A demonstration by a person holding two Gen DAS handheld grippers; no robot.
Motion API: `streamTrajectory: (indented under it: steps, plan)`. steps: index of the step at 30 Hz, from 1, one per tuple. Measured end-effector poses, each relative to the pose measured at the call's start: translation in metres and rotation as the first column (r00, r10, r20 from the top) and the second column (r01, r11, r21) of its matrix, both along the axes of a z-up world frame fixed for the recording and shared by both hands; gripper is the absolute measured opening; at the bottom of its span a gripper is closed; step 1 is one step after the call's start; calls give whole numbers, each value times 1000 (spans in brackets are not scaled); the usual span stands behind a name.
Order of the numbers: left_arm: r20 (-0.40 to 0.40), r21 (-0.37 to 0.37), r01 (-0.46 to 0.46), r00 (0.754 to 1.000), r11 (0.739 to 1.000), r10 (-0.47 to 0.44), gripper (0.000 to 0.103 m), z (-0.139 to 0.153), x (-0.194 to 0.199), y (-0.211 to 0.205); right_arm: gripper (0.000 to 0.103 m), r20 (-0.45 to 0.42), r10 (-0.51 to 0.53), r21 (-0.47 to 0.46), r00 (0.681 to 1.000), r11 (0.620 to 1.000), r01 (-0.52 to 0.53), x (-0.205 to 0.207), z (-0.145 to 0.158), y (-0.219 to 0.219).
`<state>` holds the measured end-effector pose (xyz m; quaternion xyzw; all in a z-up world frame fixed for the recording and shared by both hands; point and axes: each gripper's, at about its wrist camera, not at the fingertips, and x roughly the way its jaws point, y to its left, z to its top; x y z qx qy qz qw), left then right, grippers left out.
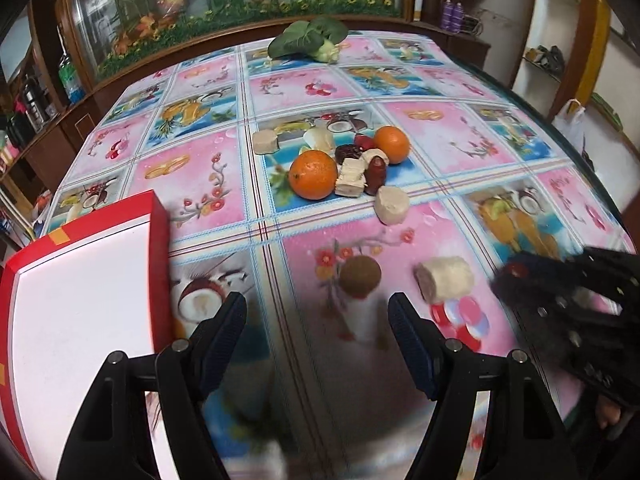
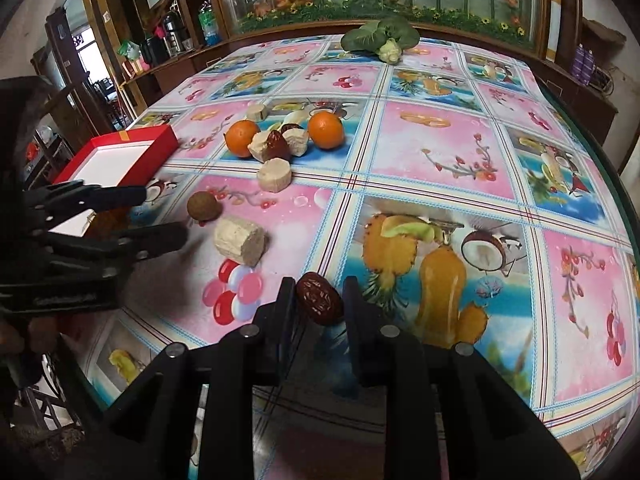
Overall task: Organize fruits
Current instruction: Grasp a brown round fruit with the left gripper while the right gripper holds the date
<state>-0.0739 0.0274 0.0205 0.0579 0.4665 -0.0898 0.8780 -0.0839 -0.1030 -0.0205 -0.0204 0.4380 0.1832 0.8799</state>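
Observation:
My right gripper (image 2: 319, 298) is shut on a dark red date (image 2: 319, 299) and holds it above the tablecloth; it shows blurred at the right of the left wrist view (image 1: 516, 276). My left gripper (image 1: 318, 312) is open and empty, just in front of a small brown round fruit (image 1: 360, 275) and a pale cut chunk (image 1: 442, 279). It also shows in the right wrist view (image 2: 164, 216). A red box with a white inside (image 1: 80, 280) lies left of it. Farther back is a pile with two oranges (image 1: 313, 174) (image 1: 392, 144), dates and pale chunks.
A leafy green vegetable (image 1: 308, 40) lies at the table's far edge. A glass cabinet with plants stands behind the table. The table edge curves on the right, with a white bag (image 1: 570, 120) beyond it. A shelf with bottles (image 2: 176, 40) is at the left.

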Motion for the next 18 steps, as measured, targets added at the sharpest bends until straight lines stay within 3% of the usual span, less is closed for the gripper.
streamTrajectory:
  steps: [10,18]
  plan:
    - [-4,-15,-41,999,999,41,65,-7,16,-5,26,-8,4,34,1000,999,-4,0,-1,-5]
    - [11,-37,-5,1000,999,6,37,-5,14,-12,26,1,7,2,1000,1000,-7,-1,-1,-1]
